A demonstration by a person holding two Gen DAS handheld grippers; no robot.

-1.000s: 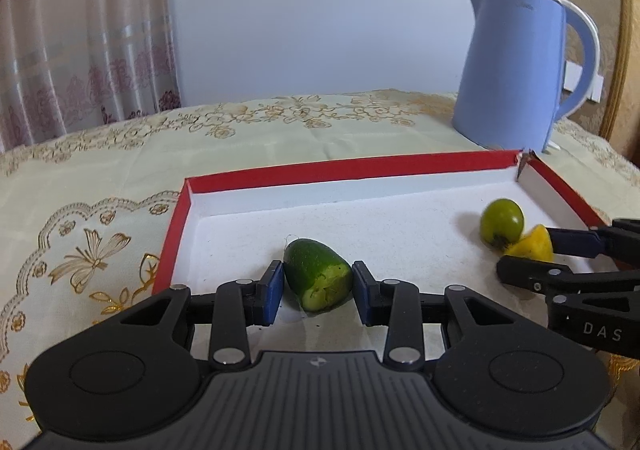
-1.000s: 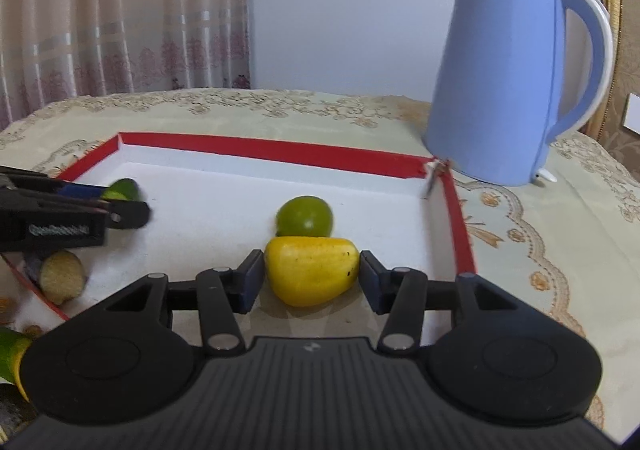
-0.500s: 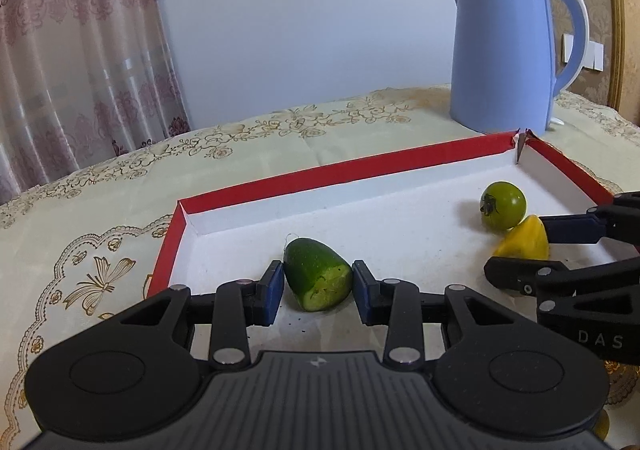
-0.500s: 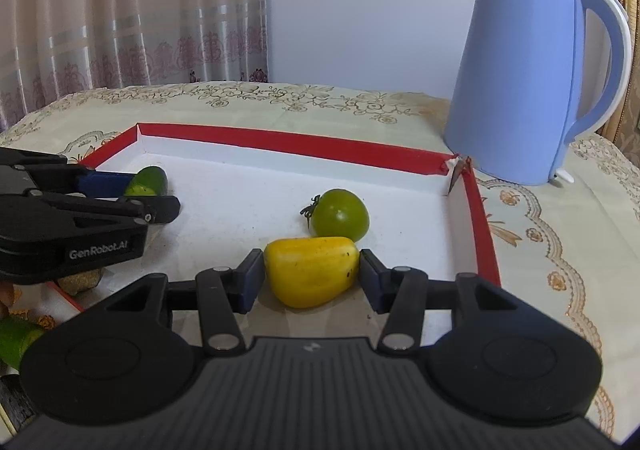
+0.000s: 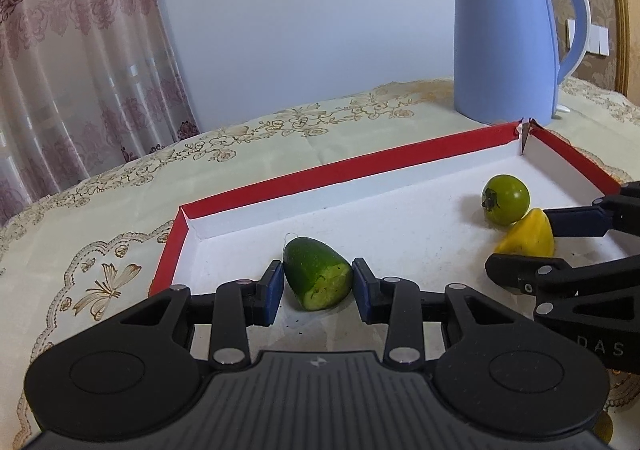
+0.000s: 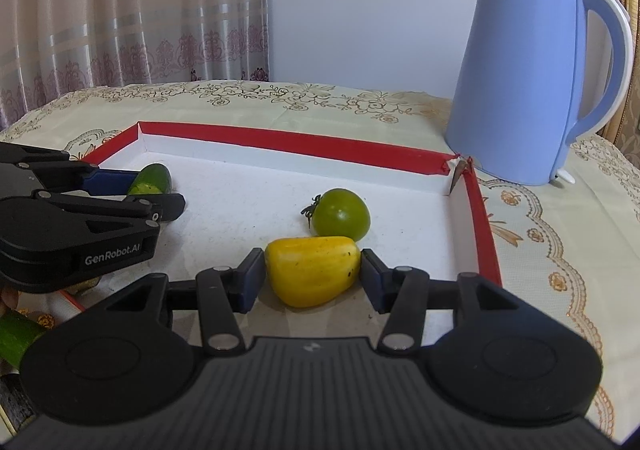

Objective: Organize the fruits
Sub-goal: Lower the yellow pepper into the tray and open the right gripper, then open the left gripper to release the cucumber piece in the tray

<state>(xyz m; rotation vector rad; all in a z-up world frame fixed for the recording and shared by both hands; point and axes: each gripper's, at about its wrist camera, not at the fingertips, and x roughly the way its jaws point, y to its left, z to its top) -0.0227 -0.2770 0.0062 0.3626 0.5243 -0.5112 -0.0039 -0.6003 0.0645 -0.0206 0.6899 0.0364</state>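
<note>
My left gripper (image 5: 318,288) is shut on a green cucumber piece (image 5: 318,278), held low over the white floor of a red-rimmed tray (image 5: 340,165). My right gripper (image 6: 313,274) is shut on a yellow fruit piece (image 6: 314,270), low over the same tray (image 6: 300,143). A green tomato (image 6: 341,213) lies in the tray just beyond the yellow piece; it also shows in the left wrist view (image 5: 505,199). The right gripper with the yellow piece (image 5: 528,238) shows at the right of the left wrist view. The left gripper with the cucumber piece (image 6: 151,179) shows at the left of the right wrist view.
A blue electric kettle (image 6: 536,89) stands just behind the tray's far right corner. The table has a cream embroidered cloth (image 5: 100,217). More cut green pieces (image 6: 16,334) lie outside the tray's near left edge. A curtain (image 6: 120,9) hangs behind.
Both grippers have tilted up and drawn back a little, still holding their pieces. The tomato now shows further from the yellow piece.
</note>
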